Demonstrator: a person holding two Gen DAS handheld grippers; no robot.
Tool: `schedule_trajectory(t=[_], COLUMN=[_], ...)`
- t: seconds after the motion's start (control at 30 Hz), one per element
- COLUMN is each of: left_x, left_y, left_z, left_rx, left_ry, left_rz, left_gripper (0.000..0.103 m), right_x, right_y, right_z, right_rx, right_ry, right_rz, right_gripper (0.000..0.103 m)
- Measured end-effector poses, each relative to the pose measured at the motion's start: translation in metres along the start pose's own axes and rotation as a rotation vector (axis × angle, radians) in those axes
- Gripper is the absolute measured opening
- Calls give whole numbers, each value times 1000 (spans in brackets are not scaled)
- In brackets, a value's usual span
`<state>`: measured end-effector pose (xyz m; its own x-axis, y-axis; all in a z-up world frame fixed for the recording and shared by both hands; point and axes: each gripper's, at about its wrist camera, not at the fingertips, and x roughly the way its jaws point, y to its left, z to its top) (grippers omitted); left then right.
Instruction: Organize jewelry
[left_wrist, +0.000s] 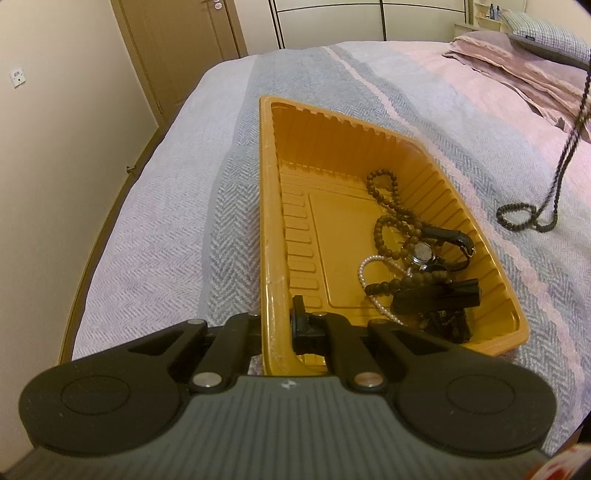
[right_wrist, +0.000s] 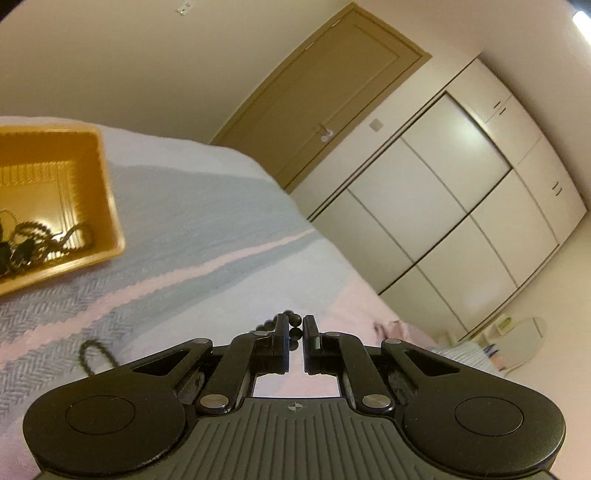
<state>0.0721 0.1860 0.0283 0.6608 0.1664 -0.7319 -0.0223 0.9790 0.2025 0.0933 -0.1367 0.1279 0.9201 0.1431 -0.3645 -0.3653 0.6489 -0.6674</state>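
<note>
An orange plastic tray (left_wrist: 266, 221) lies on the bed. Inside it are a brown bead necklace (left_wrist: 384, 206), a pearl strand (left_wrist: 364, 267), a watch (left_wrist: 423, 253) and some black pieces (left_wrist: 436, 299). My left gripper (left_wrist: 277, 330) is shut on the tray's near left wall, one finger inside and one outside. A dark bead necklace (left_wrist: 517, 218) rises from the bedspread toward the upper right, its lower loop resting on the cover. My right gripper (right_wrist: 296, 325) is shut on that necklace's beads (right_wrist: 294, 333), lifted above the bed. The tray (right_wrist: 110, 206) shows at the left of the right wrist view.
The striped grey and pink bedspread (left_wrist: 155, 229) covers the bed, whose edge drops off at the left. Pink bedding and a pillow (left_wrist: 546, 40) lie at the far right. A brown door (right_wrist: 332, 99) and white wardrobe (right_wrist: 461, 206) stand beyond the bed.
</note>
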Motion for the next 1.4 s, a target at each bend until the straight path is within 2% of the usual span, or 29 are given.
schedule_trajectory(t=[0.13, 0.67, 1.07, 1.4], left_x=[1, 0, 0, 0], left_y=[0, 0, 0, 2], left_z=[0, 0, -1, -2], left_rx=[2, 5, 0, -4], left_ry=[-1, -3, -8, -10], left_rz=[1, 1, -5, -11], left_gripper=[4, 4, 4, 4], right_x=[-7, -40, -57, -63], right_y=[-14, -49, -61, -54], right_z=[15, 109, 197, 266], right_rx=[-9, -53, -86, -97], right_ry=[-31, -201, -337, -431], right_rz=[-19, 30, 81, 124], right_gripper=[7, 7, 7, 7])
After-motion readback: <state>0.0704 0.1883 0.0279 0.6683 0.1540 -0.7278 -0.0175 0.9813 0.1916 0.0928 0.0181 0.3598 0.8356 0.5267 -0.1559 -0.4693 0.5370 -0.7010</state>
